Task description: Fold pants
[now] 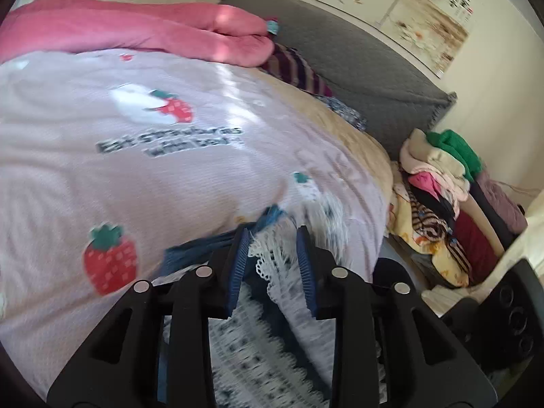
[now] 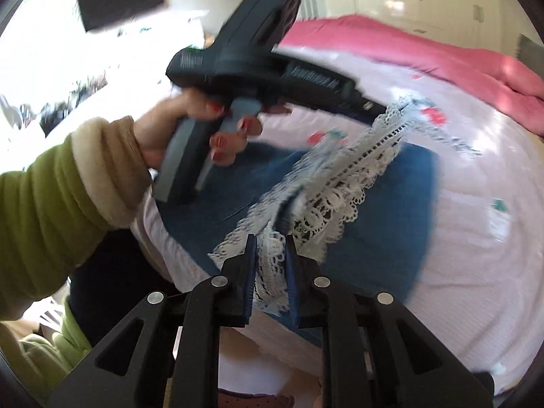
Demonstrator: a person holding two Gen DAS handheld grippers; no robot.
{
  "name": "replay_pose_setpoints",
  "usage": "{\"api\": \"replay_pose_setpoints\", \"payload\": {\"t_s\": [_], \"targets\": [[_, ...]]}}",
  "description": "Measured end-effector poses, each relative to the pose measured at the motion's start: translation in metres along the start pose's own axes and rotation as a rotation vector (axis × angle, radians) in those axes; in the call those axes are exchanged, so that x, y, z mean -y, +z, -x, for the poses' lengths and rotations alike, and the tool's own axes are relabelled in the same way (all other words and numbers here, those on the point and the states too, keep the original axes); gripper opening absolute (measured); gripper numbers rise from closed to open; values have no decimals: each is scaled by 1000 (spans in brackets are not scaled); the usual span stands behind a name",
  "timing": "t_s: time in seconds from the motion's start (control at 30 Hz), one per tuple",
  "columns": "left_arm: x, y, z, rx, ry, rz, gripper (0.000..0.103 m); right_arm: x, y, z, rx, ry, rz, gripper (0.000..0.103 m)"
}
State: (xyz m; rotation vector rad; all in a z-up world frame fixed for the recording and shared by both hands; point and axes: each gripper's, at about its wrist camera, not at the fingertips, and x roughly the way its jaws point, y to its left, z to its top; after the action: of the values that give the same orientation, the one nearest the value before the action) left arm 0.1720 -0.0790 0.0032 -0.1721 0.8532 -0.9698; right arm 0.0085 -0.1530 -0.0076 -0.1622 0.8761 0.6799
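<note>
Lace-trimmed pants [image 2: 326,183] pinched between both tools' pads.

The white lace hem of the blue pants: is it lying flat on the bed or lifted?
Lifted. The white lace hem stretches in the air between the right hand-held gripper and left hand-held gripper, above the blue pants.

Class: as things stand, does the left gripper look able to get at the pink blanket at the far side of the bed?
Probably not yet. The left gripper is shut on the lace hem of the pants, so it would have to let go first. Otherwise, the bedspread before the pink blanket lies open.
</note>
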Motion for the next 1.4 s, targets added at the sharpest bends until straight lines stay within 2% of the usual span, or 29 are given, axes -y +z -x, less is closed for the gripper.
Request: {"api": "replay_pose_setpoints", "payload": {"t_s": [0.03,0.07,0.2,0.27,0.3,0.4,0.47,0.5,0.6,0.67,0.7,0.77,0.87,0.97,1.03,1.13,1.23,1.3,1.37,1.4], "targets": [[-9,-4,6,10,5,37,34,-7,1,-10,-19,19,10,15],[-16,-6,10,16,12,55,36,-13,3,-18,-32,28,20,15],[-24,-14,30,44,87,85,39,-30,4,-43,-72,59,48,15],[-14,-21,43,60,203,37,47,-28,1,-39,-59,116,20,16],[-10,-24,47,63,237,24,53,-26,0,-34,-47,128,9,16],[4,-37,67,96,340,10,62,-9,-4,-13,-11,119,-40,19],[10,-48,78,105,394,20,68,9,-4,4,24,82,-88,44],[14,-54,84,115,415,28,71,19,-3,11,43,57,-110,48],[27,-80,100,143,394,81,76,51,4,29,95,-26,-161,51],[36,-96,99,139,377,116,76,70,21,30,116,-60,-173,63],[41,-104,97,132,368,133,76,75,27,29,121,-69,-169,64],[51,-116,92,113,354,145,76,80,51,17,102,-78,-132,69],[67,-130,82,91,389,134,76,75,83,-7,70,-79,-51,72],[74,-137,72,61,356,148,74,67,102,-35,-3,-104,18,73],[75,-142,63,34,343,168,63,67,114,-58,-64,-110,47,73],[74,-146,54,5,354,182,60,76,118,-88,-148,-118,52,73],[73,-149,48,-17,379,197,56,82,119,-107,-212,-81,71,70],[74,-151,44,-26,381,197,53,84,118,-116,-241,-56,79,59],[76,-154,39,-42,391,199,46,83,115,-123,-265,-14,94,35],[76,-155,38,-46,389,203,40,83,113,-124,-271,4,94,31]]}}
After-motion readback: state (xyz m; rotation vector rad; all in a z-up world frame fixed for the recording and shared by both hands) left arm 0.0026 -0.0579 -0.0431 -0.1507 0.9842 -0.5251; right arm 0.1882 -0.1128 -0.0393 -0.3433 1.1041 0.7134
